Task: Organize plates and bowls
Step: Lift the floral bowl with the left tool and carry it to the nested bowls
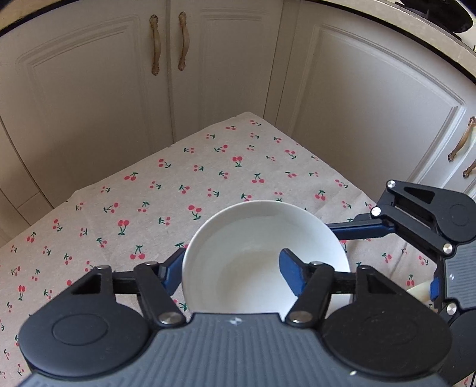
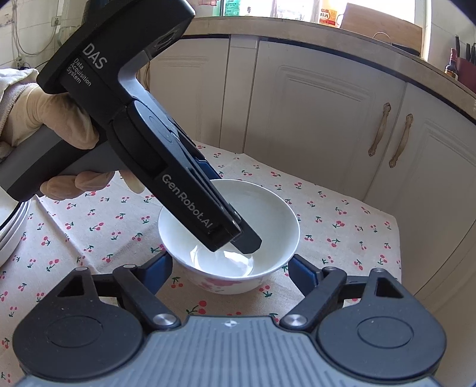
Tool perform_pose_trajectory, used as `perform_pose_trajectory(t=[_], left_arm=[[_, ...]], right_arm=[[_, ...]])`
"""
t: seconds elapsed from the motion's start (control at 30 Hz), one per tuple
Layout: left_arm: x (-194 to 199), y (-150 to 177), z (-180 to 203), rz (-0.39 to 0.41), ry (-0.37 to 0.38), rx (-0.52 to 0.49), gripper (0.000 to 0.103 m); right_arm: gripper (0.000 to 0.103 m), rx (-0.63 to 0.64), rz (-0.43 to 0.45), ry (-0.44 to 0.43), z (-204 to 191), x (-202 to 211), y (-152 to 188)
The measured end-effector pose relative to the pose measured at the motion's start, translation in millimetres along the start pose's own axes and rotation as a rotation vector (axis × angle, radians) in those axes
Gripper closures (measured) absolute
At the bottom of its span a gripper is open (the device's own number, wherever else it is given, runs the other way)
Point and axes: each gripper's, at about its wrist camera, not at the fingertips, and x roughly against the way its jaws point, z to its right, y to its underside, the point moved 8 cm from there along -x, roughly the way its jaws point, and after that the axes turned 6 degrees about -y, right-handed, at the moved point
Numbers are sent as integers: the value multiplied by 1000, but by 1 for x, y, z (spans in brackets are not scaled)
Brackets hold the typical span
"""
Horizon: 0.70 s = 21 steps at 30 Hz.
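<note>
1. Cream panelled kitchen cabinets with aged brass handles back the scene; a worktop edge runs above them in the right wrist view, with bottles on it.
2. Work surface: a table under a beige cherry-print tablecloth, its far corner pointing at the cabinets.
3. White bowl stands upright on the cloth, toward the table's right side in the left wrist view. A pink floral print shows on its outer wall in the right wrist view.
4. Left gripper: one blue finger is inside the bowl, the other outside, so they straddle the near-left rim. The jaws are partly closed; whether the pads actually press the rim, cannot tell.
5. In the right wrist view the left gripper slopes down into the bowl, held by a gloved hand.
6. Right gripper: jaws spread wide, holding nothing, one finger either side of the bowl on its near side, apart from it.
7. In the left wrist view the right gripper reaches in from the right edge, one blue finger just beside the bowl's right rim.
8. Rim of a metal plate or pan shows at the table's left edge; too cropped to identify further.
</note>
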Motion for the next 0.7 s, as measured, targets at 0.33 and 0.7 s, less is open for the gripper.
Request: perform_pose_trajectory(t=[0.33,0.7], left_arm=[[1,-1,1,-1,-6,-17,38],[15,6,11,-6,4,-29,38]], right_arm=[[15,-7,-5,5,0,0,-1],[15,-20,-32,5,-9,12,0]])
